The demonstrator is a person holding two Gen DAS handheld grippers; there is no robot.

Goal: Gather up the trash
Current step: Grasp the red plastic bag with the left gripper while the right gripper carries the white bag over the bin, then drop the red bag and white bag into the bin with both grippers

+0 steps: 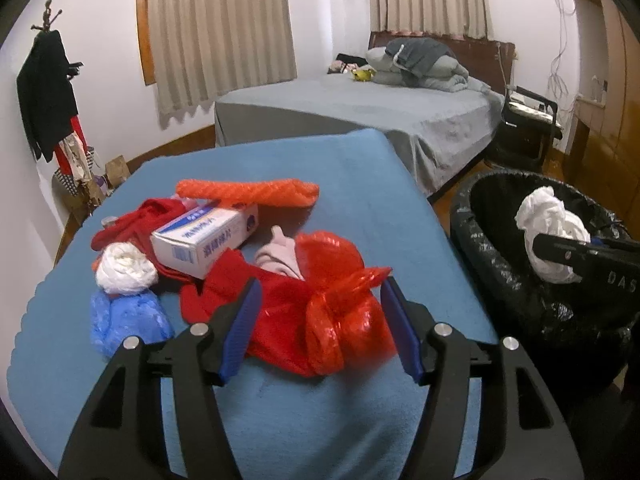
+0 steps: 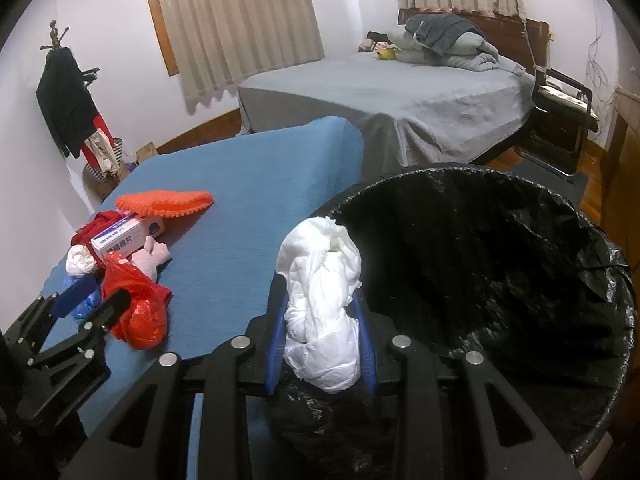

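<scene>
Gripping white bag (image 2: 320, 308) over bin (image 2: 600, 248) | left fingers (image 1: 256, 312) spread above red bag (image 1: 340, 320)

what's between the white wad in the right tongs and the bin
Nothing visible. The right tongs grip the white wad right at the bin's near rim, and the black-lined opening beyond it is clear.

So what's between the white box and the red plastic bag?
A pale pink cloth lies between the white box and the red plastic bag, clearest in the left wrist view.
</scene>
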